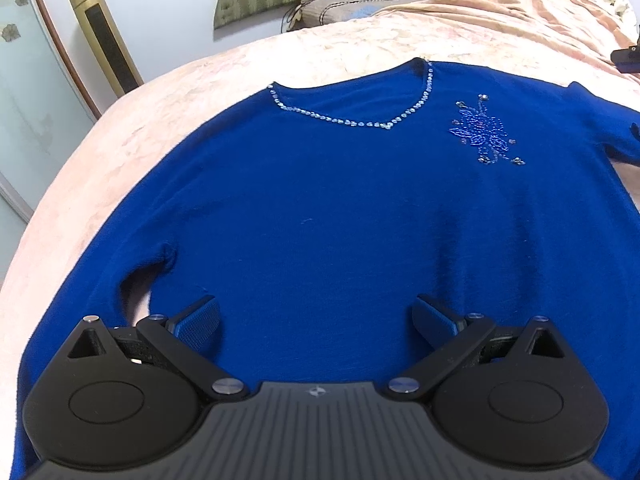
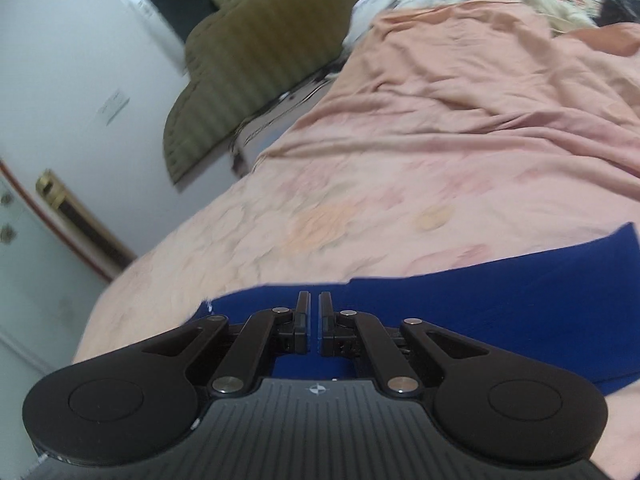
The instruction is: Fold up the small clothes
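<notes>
Both tongs hover low over a blue sweater (image 1: 340, 208) spread face-up on a pink floral bedspread (image 1: 152, 112). Seen from the left wrist, the left gripper (image 1: 316, 316) has its jaws spread wide at the bottom of the frame, nothing between them, its blue-padded fingertips (image 1: 198, 322) poised above the sweater's lower body near the left sleeve (image 1: 100, 288). That view takes in nearly the whole garment across the centre: the beaded neckline (image 1: 360, 120) toward the top, a beaded flower motif (image 1: 482, 136) at right of centre, and a glimpse of the other tool at the far right edge. The right wrist view shows far less of the sweater (image 2: 460, 312), only a blue band along the lower half of the frame. There the right gripper (image 2: 314, 320) has its jaws drawn almost together, a narrow gap left between them, with blue fabric behind and below; whether they pinch the cloth cannot be told. This camera is tilted and its picture is blurred. It alone shows a rumpled pink quilt (image 2: 480, 100) heaped at upper right, with pale bedding beyond. An olive padded headboard (image 2: 248, 60) and a gold tower unit (image 1: 102, 36) appear in both views, at upper centre and left.
</notes>
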### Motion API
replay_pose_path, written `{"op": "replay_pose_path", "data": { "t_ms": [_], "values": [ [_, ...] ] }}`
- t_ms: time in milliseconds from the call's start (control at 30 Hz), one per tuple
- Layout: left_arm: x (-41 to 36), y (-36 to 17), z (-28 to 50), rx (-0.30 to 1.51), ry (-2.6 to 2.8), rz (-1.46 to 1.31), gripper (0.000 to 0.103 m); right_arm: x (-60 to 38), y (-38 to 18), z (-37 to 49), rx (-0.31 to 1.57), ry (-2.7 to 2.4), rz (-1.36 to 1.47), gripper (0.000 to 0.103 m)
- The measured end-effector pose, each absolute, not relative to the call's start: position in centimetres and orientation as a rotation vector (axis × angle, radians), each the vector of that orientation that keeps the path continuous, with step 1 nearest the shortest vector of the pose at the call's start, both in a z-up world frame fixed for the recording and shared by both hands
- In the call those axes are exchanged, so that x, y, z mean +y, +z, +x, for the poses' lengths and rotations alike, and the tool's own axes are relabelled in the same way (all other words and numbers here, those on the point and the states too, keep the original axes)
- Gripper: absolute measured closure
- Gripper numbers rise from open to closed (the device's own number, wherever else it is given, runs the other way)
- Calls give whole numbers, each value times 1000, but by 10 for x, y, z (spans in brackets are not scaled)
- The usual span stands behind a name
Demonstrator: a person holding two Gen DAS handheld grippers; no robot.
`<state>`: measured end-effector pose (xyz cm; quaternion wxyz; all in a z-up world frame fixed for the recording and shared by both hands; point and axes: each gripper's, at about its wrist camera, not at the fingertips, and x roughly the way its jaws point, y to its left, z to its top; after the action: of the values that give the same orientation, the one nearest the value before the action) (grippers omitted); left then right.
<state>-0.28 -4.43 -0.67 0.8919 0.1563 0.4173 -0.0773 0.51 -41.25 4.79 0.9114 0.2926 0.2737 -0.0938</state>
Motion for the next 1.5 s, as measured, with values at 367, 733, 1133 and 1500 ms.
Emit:
{"op": "replay_pose_path", "data": {
  "t_ms": [367,733,1133,1500],
  "values": [
    [-42,-10,0,869,-165,313,0,-406,14,-43,689,-513,-143,51],
    [-55,-7,1,855,-182,331,0,-398,-12,-59,752,-449,-308,51],
    [-59,-6,1,852,-194,329,0,-399,-28,-35,769,-484,-260,58],
    [-32,-5,10,853,-124,285,0,-460,32,-59,471,-539,265,97]
  ]
}}
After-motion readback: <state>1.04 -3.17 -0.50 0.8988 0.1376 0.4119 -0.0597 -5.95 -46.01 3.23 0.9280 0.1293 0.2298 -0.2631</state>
